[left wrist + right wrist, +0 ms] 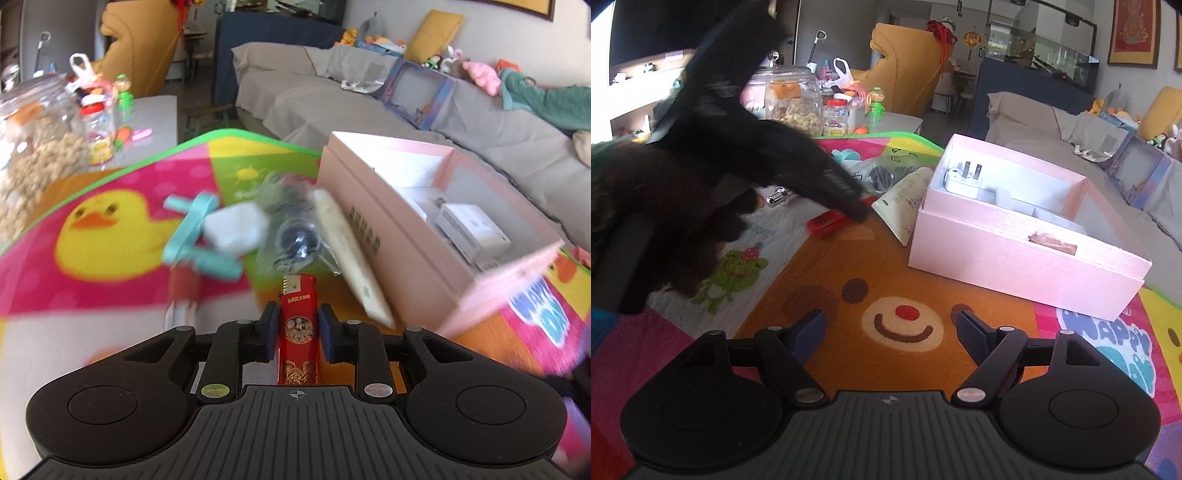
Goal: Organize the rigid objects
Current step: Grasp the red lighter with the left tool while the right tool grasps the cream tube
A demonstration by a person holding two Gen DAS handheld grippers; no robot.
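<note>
My left gripper (298, 325) is shut on a red lighter (298, 328), held just left of an open pink box (402, 258). The lighter shows in the right wrist view (829, 223) under the left gripper's dark body (783, 162). The pink box (1015, 254) holds a white plug (962, 181) and white packets. My right gripper (891, 332) is open and empty above the orange bear face of the play mat (849, 266), in front of the box.
On the mat lie a cream tube (351, 254), a clear bag of dark parts (295, 221), a white block (236, 229), teal pieces (195, 229) and a chrome item (777, 195). Jars (792, 99) stand behind. A grey sofa (332, 92) lies beyond.
</note>
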